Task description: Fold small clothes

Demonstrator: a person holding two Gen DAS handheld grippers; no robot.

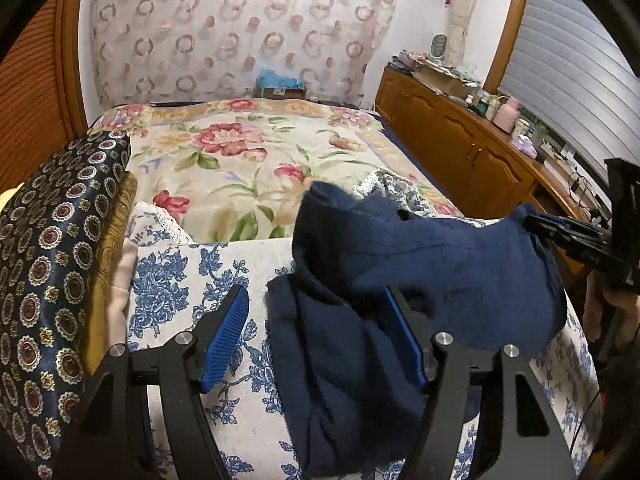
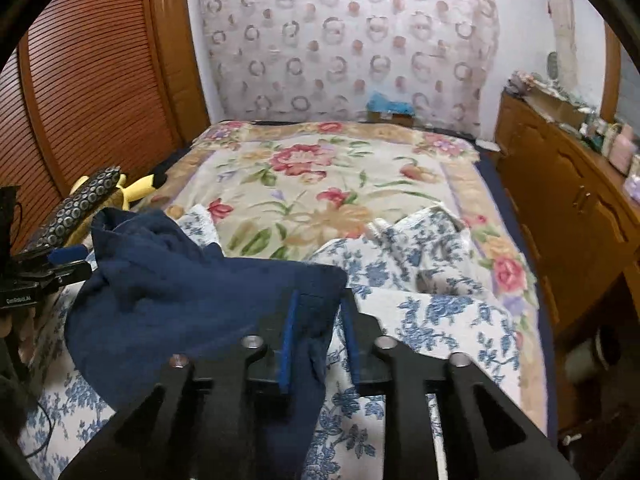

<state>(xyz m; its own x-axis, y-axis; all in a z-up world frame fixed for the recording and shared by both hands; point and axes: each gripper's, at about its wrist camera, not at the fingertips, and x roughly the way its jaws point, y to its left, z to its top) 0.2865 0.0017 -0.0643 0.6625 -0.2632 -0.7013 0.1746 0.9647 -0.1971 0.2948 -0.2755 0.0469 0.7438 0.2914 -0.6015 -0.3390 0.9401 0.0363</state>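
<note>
A navy blue garment (image 1: 440, 264) lies crumpled on a blue-and-white floral sheet (image 1: 180, 280), its right side raised in a hump. My left gripper (image 1: 316, 296) is open over the garment's left part; its right fingertip is hidden by a navy fold, and its left pad hangs over bare sheet. My right gripper (image 1: 536, 224) reaches in from the right at the raised corner. In the right wrist view that navy corner (image 2: 180, 300) hangs between the narrow jaws of the right gripper (image 2: 320, 300), and a strip of sheet shows beside the right pad. The left gripper (image 2: 76, 262) sits at the far left.
Beyond the sheet spreads a flowered blanket (image 1: 240, 152) on the bed. A dark patterned cushion (image 1: 48, 240) leans at the left beside a yellow plush toy (image 2: 138, 188). A cluttered wooden cabinet (image 1: 460, 140) runs along the right. Louvred wooden doors (image 2: 92, 80) stand at the left.
</note>
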